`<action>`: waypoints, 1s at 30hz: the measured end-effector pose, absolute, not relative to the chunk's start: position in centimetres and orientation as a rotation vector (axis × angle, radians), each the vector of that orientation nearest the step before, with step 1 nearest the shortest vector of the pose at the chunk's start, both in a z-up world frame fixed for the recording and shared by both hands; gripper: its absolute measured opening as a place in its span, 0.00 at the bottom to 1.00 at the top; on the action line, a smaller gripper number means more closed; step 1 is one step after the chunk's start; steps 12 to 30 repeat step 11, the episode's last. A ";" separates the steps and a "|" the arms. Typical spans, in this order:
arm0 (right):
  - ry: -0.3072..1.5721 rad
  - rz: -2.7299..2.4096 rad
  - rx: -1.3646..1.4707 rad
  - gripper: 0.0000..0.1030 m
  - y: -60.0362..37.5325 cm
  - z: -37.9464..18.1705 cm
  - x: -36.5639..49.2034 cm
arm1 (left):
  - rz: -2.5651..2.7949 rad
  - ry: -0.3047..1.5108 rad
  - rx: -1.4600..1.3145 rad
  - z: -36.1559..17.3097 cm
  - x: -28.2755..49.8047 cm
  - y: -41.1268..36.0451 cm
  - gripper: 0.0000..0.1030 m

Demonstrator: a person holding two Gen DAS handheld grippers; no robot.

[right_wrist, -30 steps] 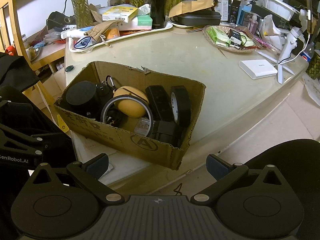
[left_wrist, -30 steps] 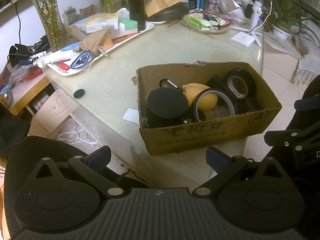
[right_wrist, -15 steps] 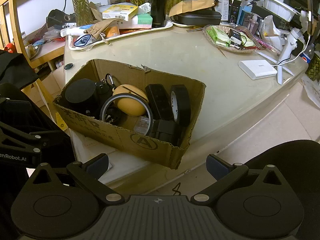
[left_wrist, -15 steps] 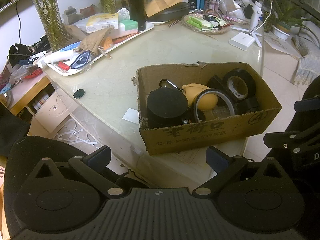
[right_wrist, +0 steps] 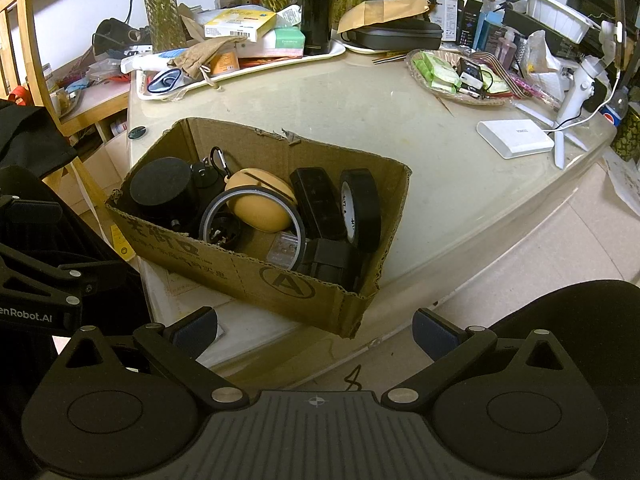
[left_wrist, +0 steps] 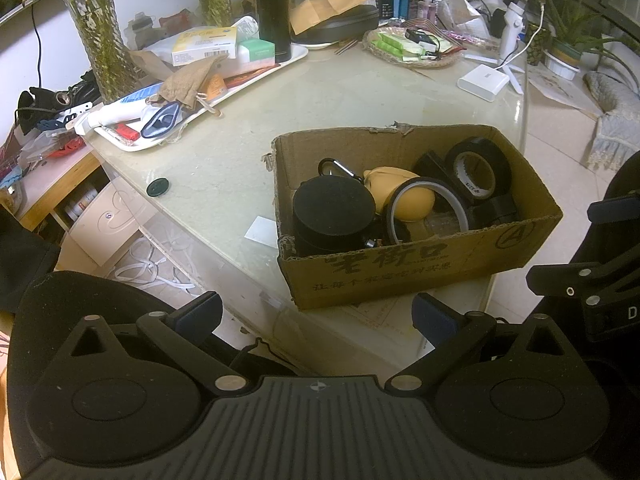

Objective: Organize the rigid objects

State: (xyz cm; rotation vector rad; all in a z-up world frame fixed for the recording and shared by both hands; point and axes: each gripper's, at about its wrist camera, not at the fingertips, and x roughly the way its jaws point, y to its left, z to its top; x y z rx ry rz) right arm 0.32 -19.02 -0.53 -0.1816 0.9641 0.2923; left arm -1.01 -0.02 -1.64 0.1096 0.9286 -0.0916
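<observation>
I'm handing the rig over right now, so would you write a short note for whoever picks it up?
Left gripper: jaws open, empty, held short of the table edge.
Right gripper: jaws open, empty, also back from the table.
The cardboard box sits at the table's near edge and holds a black cylinder, a yellow rounded object, a thin tape ring, a black tape roll, a carabiner and small black blocks.
Done: nothing visibly taken out.
Left: everything in the box still needs sorting. A small dark cap lies loose on the table.
</observation>
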 end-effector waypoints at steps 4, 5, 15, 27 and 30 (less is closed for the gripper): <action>0.964 0.293 -0.183 1.00 -19.0 -0.5 0.3 | -0.092 0.929 0.108 -1.6 -1.0 0.0 1.00; 0.964 0.293 -0.182 1.00 -19.0 -0.6 0.3 | -0.096 0.930 0.101 -1.6 -1.0 0.1 1.00; 0.964 0.292 -0.182 1.00 -19.1 -0.6 0.3 | -0.115 0.929 0.081 -1.5 -1.0 -0.1 1.00; 0.964 0.292 -0.182 1.00 -19.1 -0.6 0.3 | -0.115 0.929 0.081 -1.5 -1.0 -0.1 1.00; 0.964 0.292 -0.182 1.00 -19.1 -0.6 0.3 | -0.115 0.929 0.081 -1.5 -1.0 -0.1 1.00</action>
